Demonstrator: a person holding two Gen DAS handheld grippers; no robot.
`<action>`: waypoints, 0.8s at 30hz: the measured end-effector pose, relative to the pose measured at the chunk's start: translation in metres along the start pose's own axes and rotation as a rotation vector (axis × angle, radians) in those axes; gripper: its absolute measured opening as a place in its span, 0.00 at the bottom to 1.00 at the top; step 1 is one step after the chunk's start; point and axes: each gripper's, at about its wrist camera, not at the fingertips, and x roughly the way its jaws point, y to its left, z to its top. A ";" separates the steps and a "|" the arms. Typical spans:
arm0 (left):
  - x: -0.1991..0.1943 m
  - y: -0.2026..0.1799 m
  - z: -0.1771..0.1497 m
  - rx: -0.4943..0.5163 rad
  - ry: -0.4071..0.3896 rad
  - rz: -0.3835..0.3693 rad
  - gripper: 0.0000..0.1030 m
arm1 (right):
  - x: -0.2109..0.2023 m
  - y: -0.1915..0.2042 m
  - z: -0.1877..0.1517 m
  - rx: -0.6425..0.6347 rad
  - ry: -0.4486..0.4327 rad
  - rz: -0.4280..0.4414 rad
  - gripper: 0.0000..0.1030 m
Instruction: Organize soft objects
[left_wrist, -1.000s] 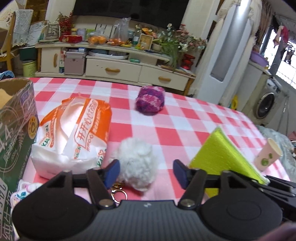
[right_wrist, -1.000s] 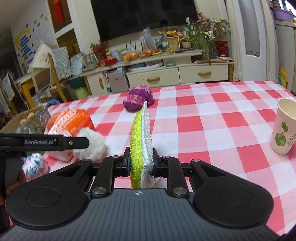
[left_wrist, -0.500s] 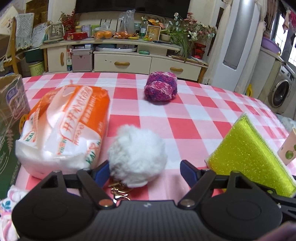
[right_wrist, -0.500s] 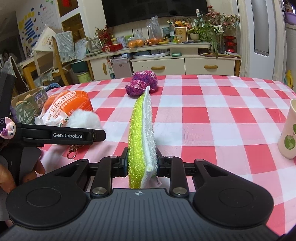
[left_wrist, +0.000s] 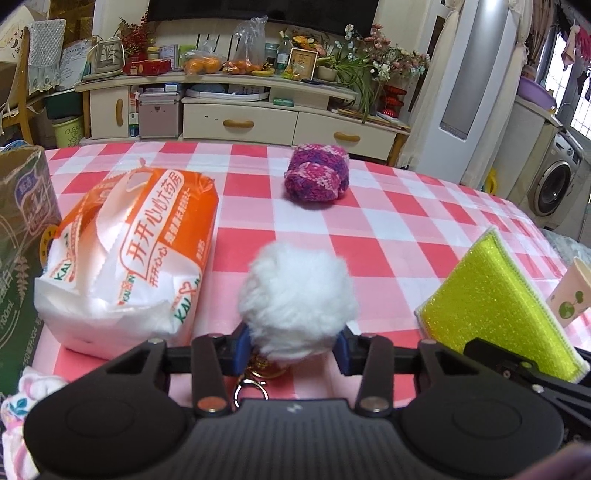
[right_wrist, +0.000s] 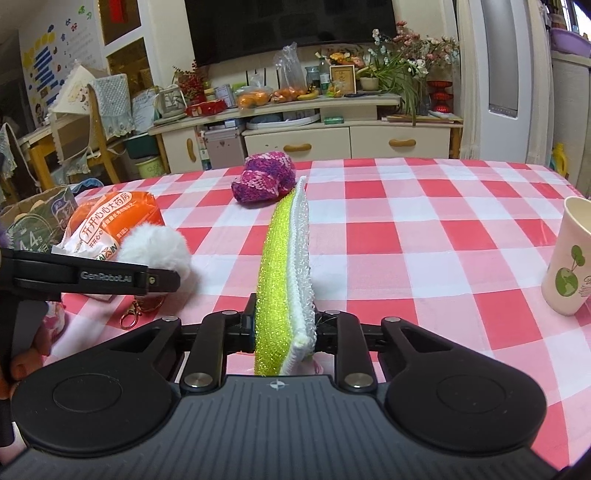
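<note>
The left gripper (left_wrist: 291, 349) is closing on the white pompom (left_wrist: 297, 301); its blue pads (left_wrist: 241, 347) sit against the fluff on both sides, and the pompom fills the gap between them. Whether the pads truly press the core or only the fur is hard to tell from here. A gold clasp (left_wrist: 255, 380) hangs from the pompom just behind the pads, over the checked table (left_wrist: 388, 236). To the left of this gripper lies an orange and white bag (left_wrist: 125, 254), with a green box (left_wrist: 22, 236) beyond it at the table edge. Ahead, well apart, sits a purple knit roll (left_wrist: 317, 177).

The right gripper (right_wrist: 284, 332) is clamped on the yellow-green sponge (right_wrist: 280, 266), held on edge with its white side to the right, sticking forward from the jaws. To the right of this gripper stands a paper cup (right_wrist: 569, 258). The left gripper and pompom are just to its left.
</note>
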 end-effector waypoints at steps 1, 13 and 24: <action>-0.003 0.000 0.000 0.000 -0.003 -0.004 0.41 | 0.000 0.000 0.000 -0.001 -0.004 -0.004 0.25; -0.034 0.001 0.002 -0.001 -0.036 -0.070 0.41 | -0.002 0.008 -0.002 -0.010 -0.021 -0.033 0.25; -0.055 0.012 0.006 -0.015 -0.066 -0.114 0.41 | -0.007 0.012 -0.003 0.000 -0.038 -0.065 0.25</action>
